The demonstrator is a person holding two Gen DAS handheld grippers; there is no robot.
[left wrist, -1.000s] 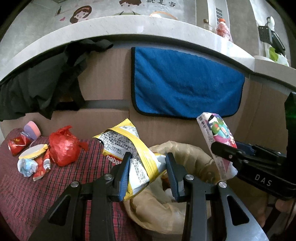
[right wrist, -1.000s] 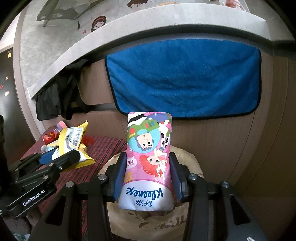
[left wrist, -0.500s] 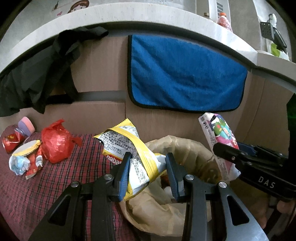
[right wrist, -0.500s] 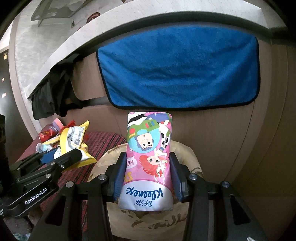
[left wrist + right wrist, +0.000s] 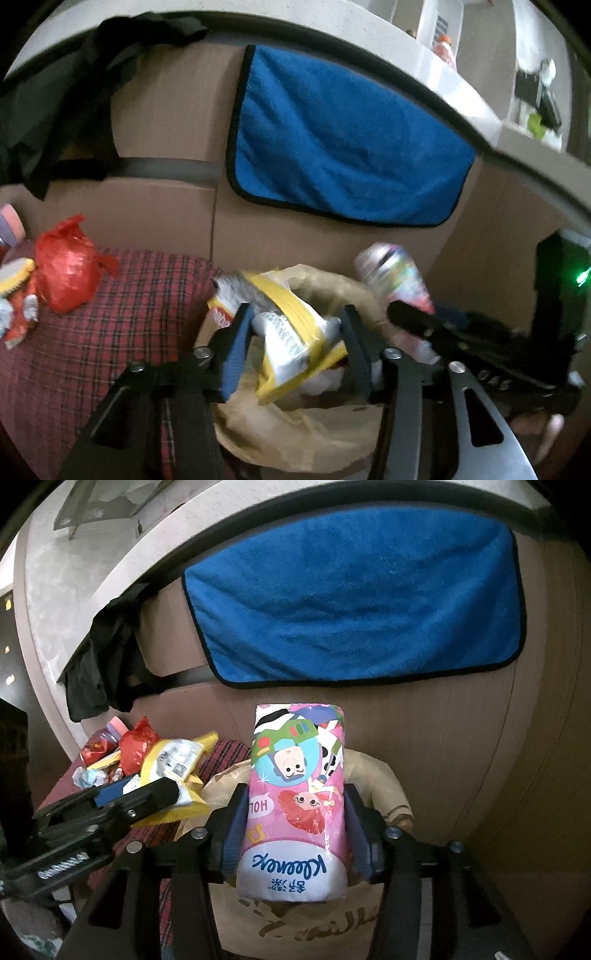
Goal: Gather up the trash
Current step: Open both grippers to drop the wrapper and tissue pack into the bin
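Left gripper jaws, just opening, stand apart around the snack wrapper; right gripper jaws, just opening, flank the tissue pack above the paper bag.

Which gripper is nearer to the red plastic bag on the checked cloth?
Left. The left gripper is beside the cloth that bears the red plastic bag; the right gripper is farther away, beyond the left one.

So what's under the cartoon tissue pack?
Right below the tissue pack is the open brown paper bag. The right gripper has just let go. The pack hides the bag's inside here.
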